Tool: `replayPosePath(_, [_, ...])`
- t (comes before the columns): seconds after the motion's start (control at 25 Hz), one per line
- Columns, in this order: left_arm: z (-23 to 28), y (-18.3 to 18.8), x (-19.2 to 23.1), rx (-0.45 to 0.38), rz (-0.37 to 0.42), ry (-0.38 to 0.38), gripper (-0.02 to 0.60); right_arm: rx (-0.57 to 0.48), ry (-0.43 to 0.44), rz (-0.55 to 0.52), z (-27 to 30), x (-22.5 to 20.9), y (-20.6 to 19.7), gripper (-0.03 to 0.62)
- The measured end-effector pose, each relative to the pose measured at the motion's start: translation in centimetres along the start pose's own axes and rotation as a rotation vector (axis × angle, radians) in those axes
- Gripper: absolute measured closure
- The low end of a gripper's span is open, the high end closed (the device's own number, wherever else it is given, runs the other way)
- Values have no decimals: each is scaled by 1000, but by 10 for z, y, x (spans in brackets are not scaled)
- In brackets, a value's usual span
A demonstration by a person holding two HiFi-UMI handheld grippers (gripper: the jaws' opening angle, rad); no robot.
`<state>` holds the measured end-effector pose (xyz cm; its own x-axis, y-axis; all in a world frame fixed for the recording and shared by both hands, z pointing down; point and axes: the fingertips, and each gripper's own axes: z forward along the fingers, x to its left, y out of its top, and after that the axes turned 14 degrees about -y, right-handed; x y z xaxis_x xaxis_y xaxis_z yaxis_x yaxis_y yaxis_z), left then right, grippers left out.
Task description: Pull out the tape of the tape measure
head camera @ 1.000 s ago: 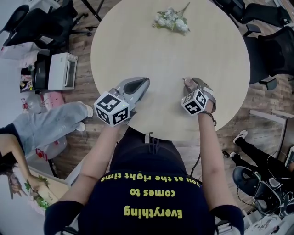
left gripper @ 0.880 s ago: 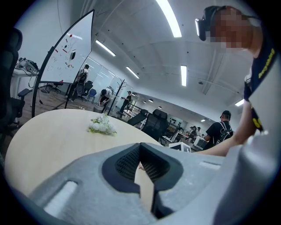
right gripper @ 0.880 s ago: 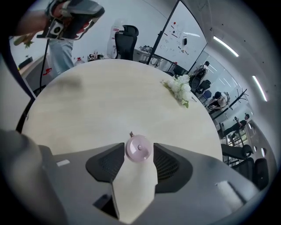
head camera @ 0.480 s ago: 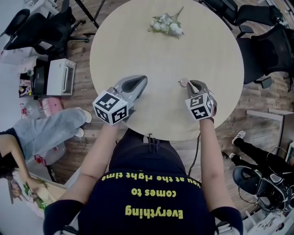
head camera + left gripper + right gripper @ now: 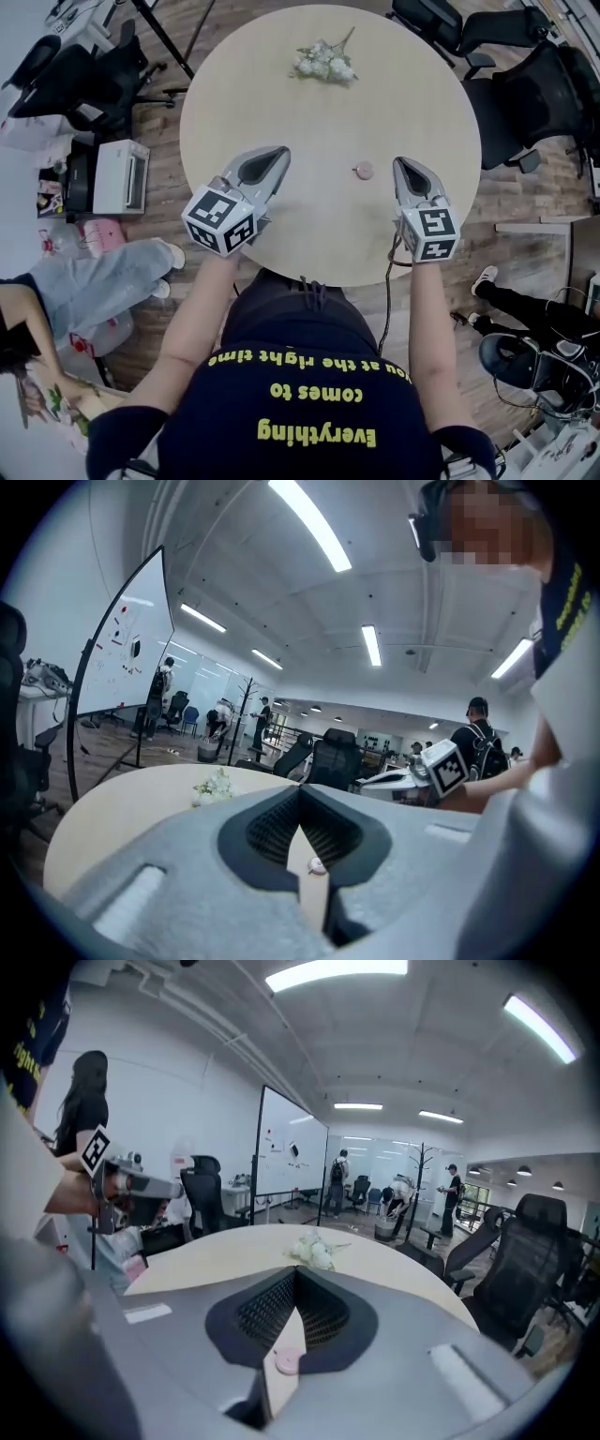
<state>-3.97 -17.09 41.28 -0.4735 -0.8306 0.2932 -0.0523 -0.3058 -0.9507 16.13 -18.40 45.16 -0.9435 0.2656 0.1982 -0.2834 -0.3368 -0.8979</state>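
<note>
**A:** Where is the tape measure [image 5: 364, 170]?

**B:** It is a small, round, pink case lying flat on the round bench [image 5: 281, 103], in the half nearer the person. It sits between the two tools and touches neither. It is closer to the right tool [image 5: 402, 162] than to the left tool [image 5: 280, 150].

**A:** Does either tool hold it?

**B:** No. The left tool's jaws are pressed together with nothing in them. The right tool's jaws have just been closing and now meet as well, also with nothing between them. In each gripper view the pink case shows down on the bench, through the slit below the closed tips.

**A:** How are the tools held?

**B:** Both are over the near part of the bench and point away from the person. Each marker cube is at the end toward the person's body. The left tool slants a little toward the middle of the bench.

**A:** What else is around?

**B:** A bunch of white flowers [image 5: 322, 62] lies near the far edge, well apart from the case. Black office chairs [image 5: 534, 84] stand past the bench's far right side on the wooden floor [image 5: 164, 112]. A white box-shaped machine [image 5: 120, 176] sits on the floor to the left. The left gripper view shows a whiteboard [image 5: 127, 649] standing beyond the bench.
</note>
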Motion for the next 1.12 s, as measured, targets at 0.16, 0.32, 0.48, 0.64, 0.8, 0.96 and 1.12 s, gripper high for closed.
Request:
replayPosePath(0.16, [-2, 18, -7, -21, 71, 17, 580, -119, -21, 67, -27, -5, 38, 582])
replayPosePath(0.32, [-8, 37, -12, -61, 122, 44, 580, -212, -63, 144, -51, -14, 67, 582])
replayPosePath(0.48, [-16, 52, -18, -115, 155, 52, 580, -272, -109, 183, -70, -21, 82, 582])
replayPosePath(0.64, [-25, 59, -20, -125, 199, 93, 580, -328, -118, 185, -87, -17, 93, 582])
replayPosePath(0.8, [-29, 63, -22, -127, 219, 108, 580, -354, -119, 182, -94, -13, 100, 582])
replayPosePath(0.96, [-29, 67, -23, -139, 221, 116, 580, -368, -118, 189, -97, -11, 104, 582])
replayPosePath(1.12, [-30, 71, -24, -155, 232, 121, 580, -369, -114, 187, -99, -7, 106, 582])
